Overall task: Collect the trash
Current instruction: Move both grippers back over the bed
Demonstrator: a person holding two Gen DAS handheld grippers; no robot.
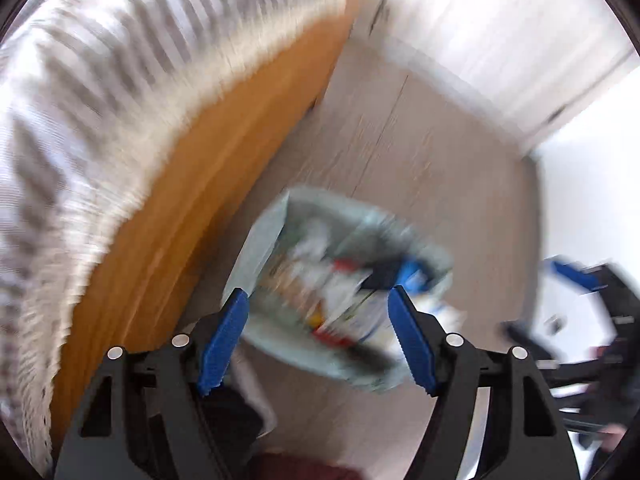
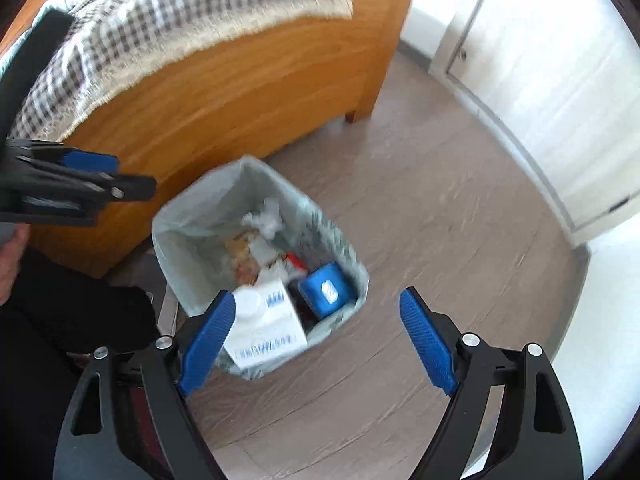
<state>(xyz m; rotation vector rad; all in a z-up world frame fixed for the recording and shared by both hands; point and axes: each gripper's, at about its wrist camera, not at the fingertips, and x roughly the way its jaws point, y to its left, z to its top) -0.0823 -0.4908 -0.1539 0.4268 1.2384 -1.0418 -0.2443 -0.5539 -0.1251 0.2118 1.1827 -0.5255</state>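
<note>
A trash bin point(image 2: 188, 232) with a pale liner stands on the floor beside the bed. It holds a white carton point(image 2: 266, 328), a blue box point(image 2: 326, 290), crumpled white tissue point(image 2: 268, 216) and other scraps. My right gripper point(image 2: 317, 294) hangs open above the bin's near side, nothing between its fingers. My left gripper point(image 1: 318, 291) is also open and empty over the bin point(image 1: 264, 248), whose contents are blurred in the left wrist view. The right wrist view shows the left gripper point(image 2: 128, 182) side-on at the left, above the bin's far-left corner.
A wooden bed frame point(image 2: 224, 92) with a checked blanket point(image 2: 180, 12) runs along the left, close behind the bin. White cupboard doors point(image 2: 540, 80) line the right. Wood-look floor point(image 2: 440, 220) lies between them. The person's dark clothing point(image 2: 60, 320) fills the lower left.
</note>
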